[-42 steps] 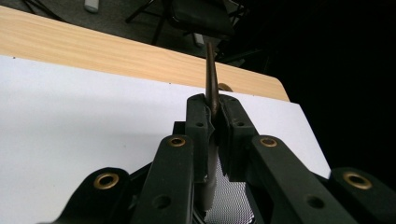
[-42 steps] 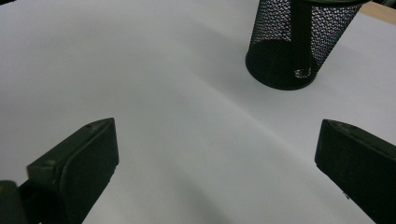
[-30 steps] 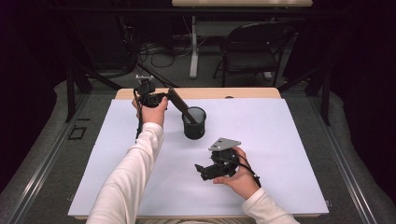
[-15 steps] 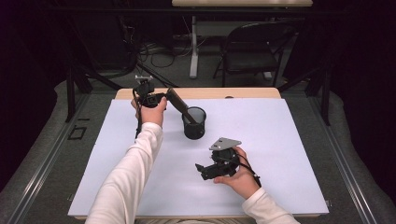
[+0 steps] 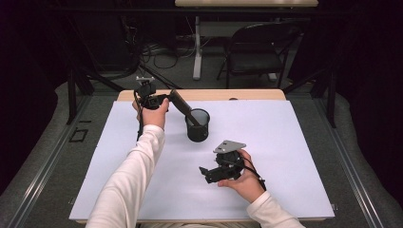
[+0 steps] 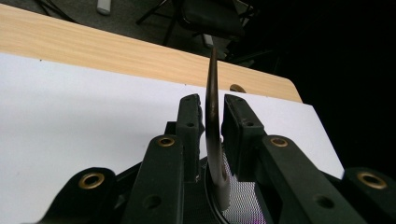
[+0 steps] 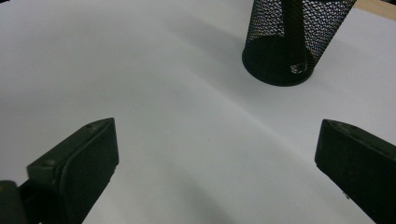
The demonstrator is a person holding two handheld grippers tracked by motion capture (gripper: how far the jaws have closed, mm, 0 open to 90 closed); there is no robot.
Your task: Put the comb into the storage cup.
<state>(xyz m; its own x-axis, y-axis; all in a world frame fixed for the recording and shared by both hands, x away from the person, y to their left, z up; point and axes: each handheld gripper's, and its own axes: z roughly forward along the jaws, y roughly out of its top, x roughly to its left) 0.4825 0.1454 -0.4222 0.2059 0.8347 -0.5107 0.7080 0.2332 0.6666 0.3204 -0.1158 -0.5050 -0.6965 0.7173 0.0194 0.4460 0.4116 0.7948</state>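
A black mesh cup (image 5: pixel 197 126) stands on the white sheet (image 5: pixel 285 142), left of the middle toward the back. A long dark flat tool (image 5: pixel 180 103) leans out of it to the upper left. My left gripper (image 5: pixel 167 96) is at the tool's upper end. In the left gripper view the tool (image 6: pixel 213 116) stands edge-on between the jaws of the left gripper (image 6: pixel 212 100), its grey tip down in the cup (image 6: pixel 243 196). The jaws have just been opening and a thin gap shows on each side. My right gripper (image 5: pixel 205 174) rests open near the front, empty, facing the cup (image 7: pixel 294 42).
The table's wooden back edge (image 5: pixel 247 94) shows beyond the sheet. A black chair (image 5: pixel 259 52) and a desk leg (image 5: pixel 196 47) stand behind the table, with cables on the floor (image 5: pixel 157 52). Bare white sheet lies to the right and in front.
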